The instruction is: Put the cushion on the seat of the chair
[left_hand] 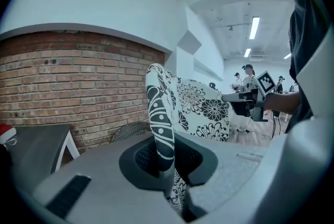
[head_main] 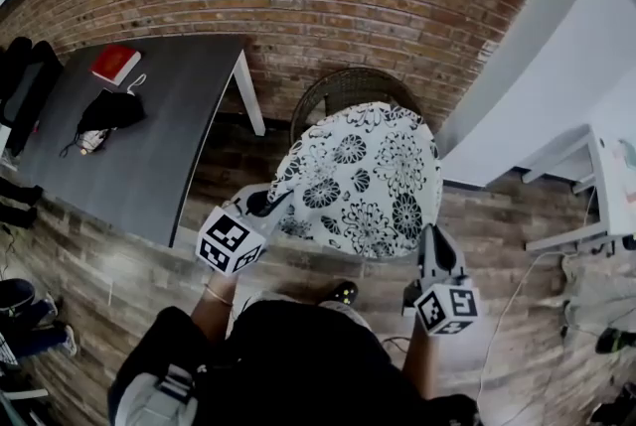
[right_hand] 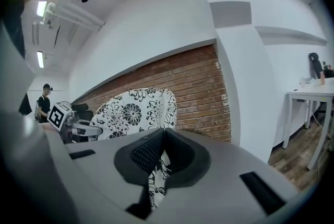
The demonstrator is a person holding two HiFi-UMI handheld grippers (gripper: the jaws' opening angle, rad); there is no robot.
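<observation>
Clamping one cushion [head_main: 363,181], left tool [head_main: 266,204] and right tool [head_main: 434,237] hold it over one chair [head_main: 343,91].

Chair [head_main: 346,86]: only the woven back rim shows. The seat and legs are hidden under the cushion [head_main: 363,181].
Cushion's near edge vanishes inside the jaws of the left gripper [head_main: 263,206] and the right gripper [head_main: 433,245].
Black bundle [head_main: 109,109] with a cord on the dark worktop [head_main: 169,156]: too small to identify.
</observation>
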